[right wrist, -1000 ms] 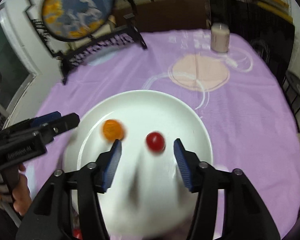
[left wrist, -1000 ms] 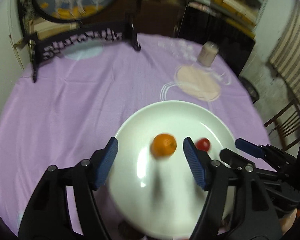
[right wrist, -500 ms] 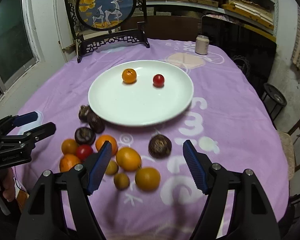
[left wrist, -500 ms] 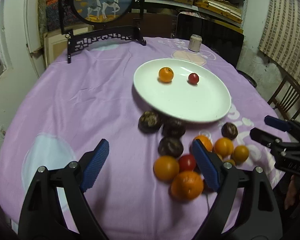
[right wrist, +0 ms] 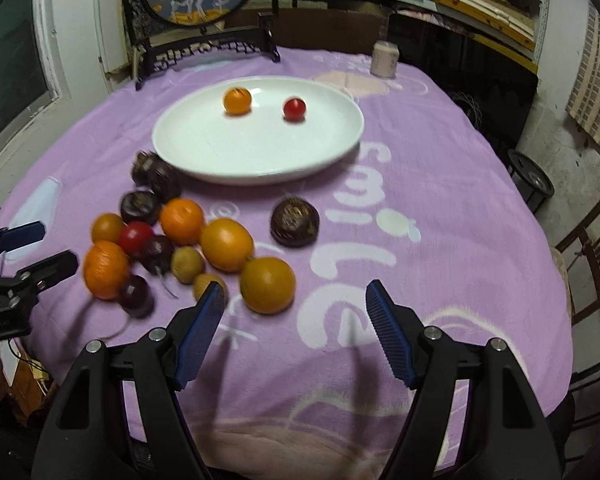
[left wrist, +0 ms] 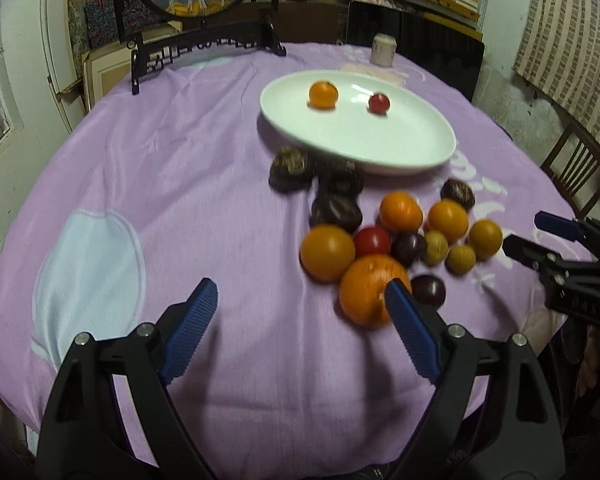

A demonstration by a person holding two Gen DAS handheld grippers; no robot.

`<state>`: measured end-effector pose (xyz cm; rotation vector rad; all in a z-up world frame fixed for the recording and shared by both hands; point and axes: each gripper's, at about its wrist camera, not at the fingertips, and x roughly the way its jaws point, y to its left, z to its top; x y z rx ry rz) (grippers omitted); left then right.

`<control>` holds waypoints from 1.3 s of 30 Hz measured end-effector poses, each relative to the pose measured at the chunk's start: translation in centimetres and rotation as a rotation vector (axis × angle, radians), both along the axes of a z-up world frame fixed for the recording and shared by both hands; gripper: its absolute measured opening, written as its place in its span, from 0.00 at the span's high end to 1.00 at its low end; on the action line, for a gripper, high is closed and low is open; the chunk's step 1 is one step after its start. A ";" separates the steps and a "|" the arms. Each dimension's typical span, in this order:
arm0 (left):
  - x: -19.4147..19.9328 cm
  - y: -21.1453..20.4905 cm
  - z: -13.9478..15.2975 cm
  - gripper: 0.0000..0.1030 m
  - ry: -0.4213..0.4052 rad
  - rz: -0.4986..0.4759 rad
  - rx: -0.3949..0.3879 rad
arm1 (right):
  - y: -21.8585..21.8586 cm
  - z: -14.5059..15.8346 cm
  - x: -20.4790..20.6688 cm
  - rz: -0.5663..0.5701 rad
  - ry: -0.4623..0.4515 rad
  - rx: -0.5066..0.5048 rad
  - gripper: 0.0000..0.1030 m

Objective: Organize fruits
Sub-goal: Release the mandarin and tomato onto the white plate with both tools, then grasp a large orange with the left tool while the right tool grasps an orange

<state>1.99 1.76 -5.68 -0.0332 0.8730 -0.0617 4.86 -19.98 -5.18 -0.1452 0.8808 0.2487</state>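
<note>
Both units held low over the near edge of the desk (left wrist: pixel 180 168), which is covered in purple cloth. Left hand-held gripper (left wrist: pixel 300 332): fingers spread wide, nothing between them; its right pad overlaps the large orange (left wrist: pixel 366 290) in the left wrist view, contact cannot be told. Right hand-held gripper (right wrist: pixel 296 332): fingers likewise wide apart and empty; its left pad sits just in front of a small yellow-brown fruit (right wrist: pixel 206 284), with an orange (right wrist: pixel 267 285) just ahead between the pads' line and the pile. Loose fruit cluster (right wrist: pixel 168 244) lies ahead-left of the right hand-held gripper and ahead-right of the left one: oranges, a red tomato (right wrist: pixel 136 237), dark purple fruits, small tan ones, mostly touching. One dark fruit (right wrist: pixel 295 222) sits apart, ahead of the right unit. Beyond the cluster, the white plate (right wrist: pixel 204 160) carries a small orange (right wrist: pixel 237 101) and a cherry tomato (right wrist: pixel 294 108), well apart from each other. Cup (right wrist: pixel 385 58) at the far edge.
</note>
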 end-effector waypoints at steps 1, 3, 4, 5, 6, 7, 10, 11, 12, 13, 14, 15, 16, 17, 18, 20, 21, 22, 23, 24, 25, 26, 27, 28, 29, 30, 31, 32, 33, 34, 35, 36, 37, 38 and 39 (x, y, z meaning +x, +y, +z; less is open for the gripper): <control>-0.1 -0.1 -0.2 0.15 0.007 -0.004 0.003 | 0.0 -0.3 0.2 -0.003 0.007 -0.001 0.29; -0.1 -0.2 -0.6 0.15 0.022 -0.007 0.009 | 0.0 -1.2 0.8 -0.007 0.021 -0.002 0.29; -0.1 -0.2 -0.8 0.15 0.029 -0.007 0.010 | 0.1 -1.6 1.2 -0.009 0.026 -0.006 0.29; -0.1 -0.2 -1.0 0.13 0.037 -0.007 0.009 | 0.2 -2.0 1.5 -0.006 0.029 -0.003 0.29; 0.0 -0.1 -1.2 0.12 0.045 -0.009 0.001 | 0.3 -2.4 1.8 0.008 0.034 0.019 0.29; 0.0 -0.1 -1.3 0.12 0.051 -0.009 -0.002 | 0.5 -2.8 2.0 0.012 0.037 0.026 0.29; 0.0 0.0 -1.3 0.11 0.056 -0.006 -0.004 | 0.9 -3.6 2.6 0.034 0.033 0.046 0.47; 0.0 -0.1 -1.2 0.11 0.057 -0.006 -0.001 | 0.8 -3.5 2.6 0.042 0.033 0.065 0.62; 0.0 -0.1 -1.3 0.11 0.059 -0.006 0.000 | 0.7 -3.3 2.7 0.043 0.037 0.075 0.63; -0.1 -0.2 -1.3 0.11 0.063 -0.007 -0.001 | 0.6 -3.2 2.6 0.046 0.042 0.092 0.63; -0.1 -0.3 -1.3 0.11 0.064 -0.009 -0.004 | 0.4 -3.1 2.5 0.047 0.047 0.107 0.63; -0.2 -0.4 -1.3 0.11 0.064 -0.015 -0.008 | 0.0 -2.9 2.3 0.041 0.048 0.115 0.63; -0.3 -0.6 -1.3 0.11 0.063 -0.020 -0.007 | -0.2 -2.7 2.1 0.037 0.043 0.116 0.63; -0.3 -0.9 -1.3 0.12 0.062 -0.026 -0.005 | -0.3 -2.5 1.9 0.034 0.039 0.116 0.63; -0.2 -1.2 -1.3 0.12 0.065 -0.037 -0.003 | -0.6 -2.3 1.7 0.029 0.036 0.120 0.63; 0.0 -1.9 -1.5 0.12 0.071 -0.055 -0.004 | -1.2 -2.0 1.5 0.021 0.032 0.132 0.63; 0.2 -2.2 -1.6 0.12 0.073 -0.065 -0.006 | -1.4 -1.9 1.4 0.017 0.032 0.136 0.63; 0.5 -2.6 -1.8 0.13 0.074 -0.074 -0.006 | -1.6 -1.8 1.3 0.014 0.032 0.142 0.63; 0.8 -3.0 -2.0 0.20 0.078 -0.078 -0.004 | -1.7 -1.7 1.2 0.012 0.032 0.149 0.63; 1.2 -3.2 -2.3 0.25 0.088 -0.081 -0.006 | -1.9 -1.6 1.2 0.011 0.030 0.155 0.63; 1.8 -3.4 -2.7 0.30 0.102 -0.076 -0.008 | -1.9 -1.5 1.0 0.010 0.027 0.156 0.63; 2.2 -3.6 -2.9 0.31 0.093 -0.063 0.003 | -2.0 -1.4 0.9 0.010 0.024 0.157 0.63; 2.4 -3.7 -2.9 0.34 0.087 -0.060 0.010 | -2.1 -1.3 0.8 0.010 0.021 0.159 0.63; 2.5 -3.8 -2.7 0.43 0.080 -0.054 0.010 | -2.1 -1.3 0.6 0.009 0.019 0.159 0.63; 2.6 -3.7 -2.5 0.48 0.079 -0.045 0.007 | -2.1 -1.2 0.5 0.009 0.016 0.158 0.63; 2.5 -3.6 -2.3 0.52 0.077 -0.042 -0.001 | -2.2 -1.1 0.3 0.008 0.009 0.157 0.63; 2.4 -3.4 -2.1 0.56 0.069 -0.041 -0.010 | -2.2 -0.9 0.2 0.009 0.005 0.157 0.63; 2.2 -3.2 -1.8 0.56 0.067 -0.040 -0.022 | -2.2 -0.8 0.1 0.010 0.000 0.157 0.63; 2.1 -3.0 -1.7 0.56 0.069 -0.043 -0.035 | -2.2 -0.7 0.1 0.010 -0.002 0.157 0.63; 2.0 -2.9 -1.6 0.56 0.070 -0.045 -0.042 | -2.2 -0.7 0.1 0.010 -0.003 0.159 0.63; 1.8 -2.9 -1.5 0.56 0.067 -0.044 -0.041 | -2.2 -0.6 0.1 0.011 -0.004 0.163 0.63; 1.6 -2.9 -1.3 0.56 0.060 -0.045 -0.034 | -2.1 -0.6 0.1 0.012 -0.005 0.164 0.63; 1.4 -2.9 -1.1 0.56 0.057 -0.047 -0.032 | -2.1 -0.5 0.0 0.012 -0.006 0.164 0.63; 1.3 -2.9 -1.0 0.56 0.053 -0.051 -0.035 | -2.1 -0.4 0.0 0.013 -0.007 0.163 0.63; 1.2 -2.8 -0.8 0.56 0.050 -0.053 -0.039 | -2.1 -0.4 -0.1 0.013 -0.009 0.163 0.63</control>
